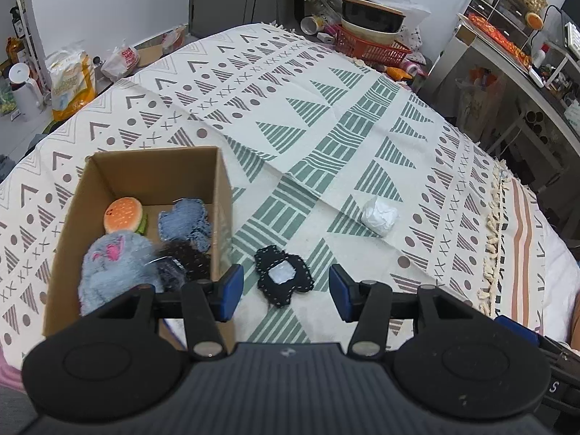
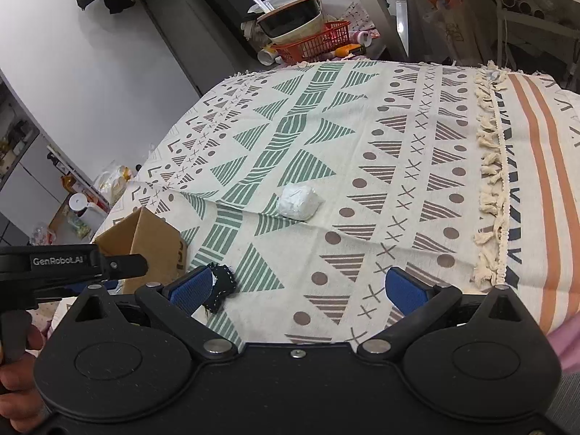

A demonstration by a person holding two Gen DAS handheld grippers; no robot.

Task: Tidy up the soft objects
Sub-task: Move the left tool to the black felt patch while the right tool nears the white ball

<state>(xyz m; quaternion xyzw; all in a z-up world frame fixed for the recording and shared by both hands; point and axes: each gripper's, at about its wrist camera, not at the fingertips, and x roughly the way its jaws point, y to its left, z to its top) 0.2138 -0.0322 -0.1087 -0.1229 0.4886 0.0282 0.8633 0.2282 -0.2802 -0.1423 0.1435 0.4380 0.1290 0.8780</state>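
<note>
cardboard box (image 1: 223, 195): open top, sits on the patterned cloth (image 1: 326, 116), left of the left gripper's view
box contents: burger plush (image 1: 123, 214), blue denim patch (image 1: 186, 223), fuzzy blue-grey plush (image 1: 112, 268) with pink stitching, dark speckled piece (image 1: 186, 257) against the right wall
black patch (image 1: 282, 277): flat on the cloth just right of the box, outside it; white square in its middle, white stitching round the edge
white bundle (image 1: 378, 215): crumpled, on the cloth, well apart from box and patch, further right and back
left gripper (image 1: 286, 291): fingers spread wide, blue pads, nothing between them; black patch shows in the gap, pads not touching it as far as I can tell
right gripper (image 2: 302, 291): fingers spread, empty; left pad overlaps the black patch's edge in the right wrist view, contact unclear
hand (image 2: 18, 373): on the left gripper's handle, bottom-left of the right wrist view
background: red basket (image 1: 373, 49) with stacked bowls (image 1: 371, 23) past the far edge of the cloth
</note>
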